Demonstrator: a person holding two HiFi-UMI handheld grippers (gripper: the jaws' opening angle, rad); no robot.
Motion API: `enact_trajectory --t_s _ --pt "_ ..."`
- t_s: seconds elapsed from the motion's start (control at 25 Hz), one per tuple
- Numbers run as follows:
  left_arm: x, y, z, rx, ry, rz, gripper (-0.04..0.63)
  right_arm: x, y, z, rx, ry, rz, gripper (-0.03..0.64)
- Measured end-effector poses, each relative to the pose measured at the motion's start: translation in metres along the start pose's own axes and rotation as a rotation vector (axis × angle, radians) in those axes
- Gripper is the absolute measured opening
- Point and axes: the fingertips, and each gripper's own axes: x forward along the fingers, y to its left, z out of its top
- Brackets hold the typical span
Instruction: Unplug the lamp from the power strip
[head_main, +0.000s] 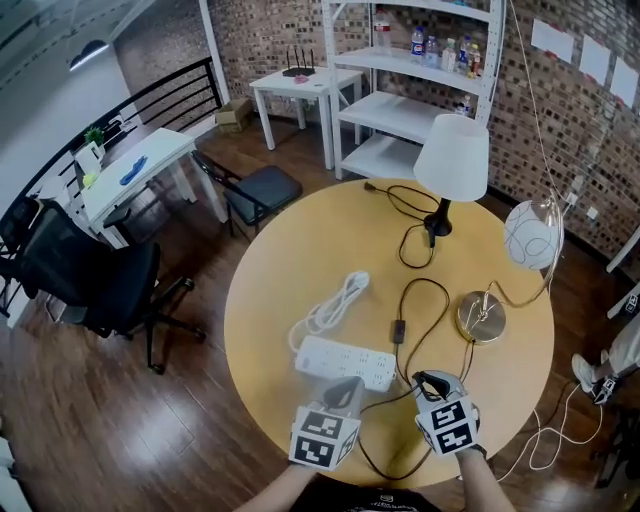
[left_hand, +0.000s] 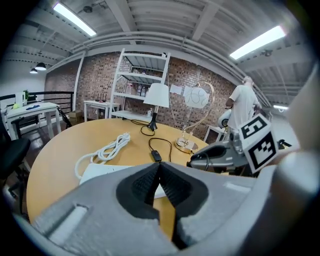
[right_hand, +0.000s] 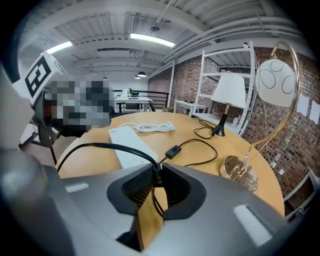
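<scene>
Both tongs low, right on cable

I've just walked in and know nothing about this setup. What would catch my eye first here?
A round wooden table fills the head view, with two lamps on its far right side: a white-shaded lamp and a gold arc lamp with a white globe. At the near edge, the left gripper and right gripper, each with a marker cube, sit by a white power strip. The right one's fingers pinch a black cord.

power strip: near end hidden by left hand-held gripper | shelf bottles: too small to tell
</scene>
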Motion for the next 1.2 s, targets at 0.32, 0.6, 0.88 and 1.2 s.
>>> enact_trajectory --t_s 0.32,0.6,0.88,1.2 --pt "-0.025 -0.029 0.008 0.004 -0.042 0.012 0.002 -0.002 0.005 -0.022 -0.010 0.032 0.013 0.061" --pt "-0.034 -0.042 0.009 -0.006 -0.056 0.029 0.002 -0.012 0.007 -0.029 -0.004 0.025 0.036 0.106" --pt "-0.036 -0.061 0.013 -0.009 -0.081 0.051 0.002 -0.036 0.009 -0.012 0.056 -0.078 0.058 0.081" --pt "-0.054 -0.090 0.020 -0.008 -0.140 0.089 0.002 -0.091 0.023 0.027 0.149 -0.244 0.105 0.045"
